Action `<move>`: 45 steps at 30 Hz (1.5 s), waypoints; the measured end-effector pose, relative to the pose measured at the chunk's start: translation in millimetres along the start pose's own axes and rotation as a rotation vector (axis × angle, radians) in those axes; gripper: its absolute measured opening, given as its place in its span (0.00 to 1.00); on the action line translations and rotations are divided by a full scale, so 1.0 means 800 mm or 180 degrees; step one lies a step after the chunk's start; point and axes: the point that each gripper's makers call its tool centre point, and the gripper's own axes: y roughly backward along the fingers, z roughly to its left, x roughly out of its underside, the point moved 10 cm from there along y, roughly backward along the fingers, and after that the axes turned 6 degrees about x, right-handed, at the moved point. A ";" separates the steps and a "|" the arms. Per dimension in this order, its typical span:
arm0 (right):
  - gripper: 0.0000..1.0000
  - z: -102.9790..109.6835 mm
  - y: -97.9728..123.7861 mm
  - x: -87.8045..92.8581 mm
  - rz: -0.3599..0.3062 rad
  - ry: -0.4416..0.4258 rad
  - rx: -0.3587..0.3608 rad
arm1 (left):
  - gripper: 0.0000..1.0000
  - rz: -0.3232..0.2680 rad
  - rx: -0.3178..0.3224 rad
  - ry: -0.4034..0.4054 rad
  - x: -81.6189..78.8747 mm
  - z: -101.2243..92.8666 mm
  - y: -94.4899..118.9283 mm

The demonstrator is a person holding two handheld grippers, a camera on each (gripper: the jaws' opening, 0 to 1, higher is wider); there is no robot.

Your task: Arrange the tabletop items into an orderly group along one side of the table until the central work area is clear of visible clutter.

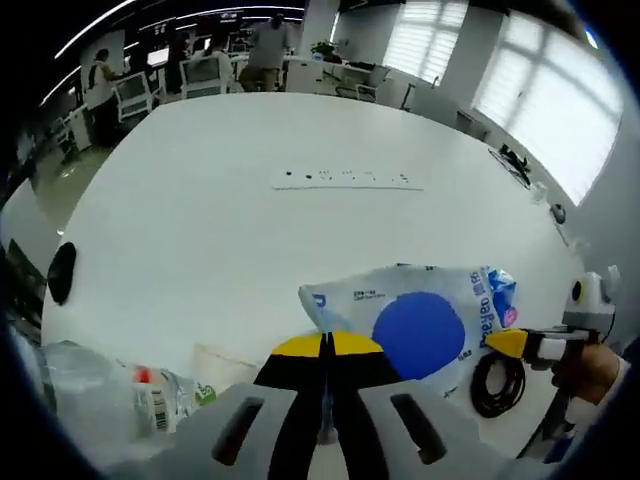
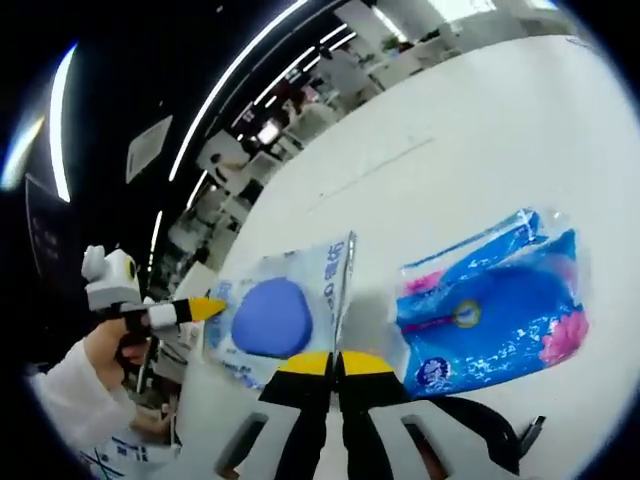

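The table (image 1: 200, 220) is mostly bare white across its middle, which suits the aim: I judge the clutter is being gathered at the near edge. A socket strip (image 1: 345, 178) lies well out in the centre, built in by the look of it. Near me sits a white pack (image 1: 420, 320) with a blue disc, and beside it in the right gripper view a blue pack (image 2: 495, 320); they lie side by side, probably to form the row. A black cable coil (image 1: 497, 382) rests just beside the white pack, and crumpled clear plastic (image 1: 90, 385) lies at the left. My left gripper (image 1: 327, 345) has its jaws pressed together on nothing; my right gripper (image 2: 333, 362) likewise, tips meeting at the white pack's edge.
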 end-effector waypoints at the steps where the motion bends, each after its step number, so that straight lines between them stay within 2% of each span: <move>1: 0.00 0.001 0.002 -0.002 0.0005 0.0033 0.0024 | 0.00 0.0008 0.0004 0.0012 0.006 -0.001 0.000; 6: 0.00 -0.002 -0.005 0.004 0.0150 0.0229 0.0142 | 0.00 0.0081 -0.0024 0.0059 0.016 0.002 -0.011; 13: 0.00 -0.008 -0.017 0.008 0.0216 0.0288 0.0275 | 0.00 0.0162 -0.0062 0.0008 0.013 0.014 -0.033; 16: 0.00 -0.014 -0.031 0.006 0.0250 0.0307 0.0304 | 0.00 0.0189 -0.0107 -0.0004 0.016 0.019 -0.041; 26: 0.00 -0.010 -0.028 0.017 0.0241 0.0483 0.0402 | 0.00 0.0212 -0.0148 -0.0063 0.026 0.027 -0.051; 31: 0.04 -0.009 -0.024 0.016 0.0203 0.0525 0.0449 | 0.02 0.0225 -0.0121 -0.0072 0.031 0.026 -0.051; 39: 0.10 -0.003 -0.010 0.016 0.0110 0.0499 0.0475 | 0.16 0.0158 -0.0017 -0.0025 0.036 0.023 -0.045; 41: 0.14 0.003 0.002 0.021 0.0091 0.0468 0.0483 | 0.25 0.0116 0.0115 0.0007 0.037 0.019 -0.046; 45: 0.22 0.010 0.014 0.021 -0.0008 0.0531 0.0499 | 0.38 0.0073 0.0202 0.0077 0.038 0.013 -0.043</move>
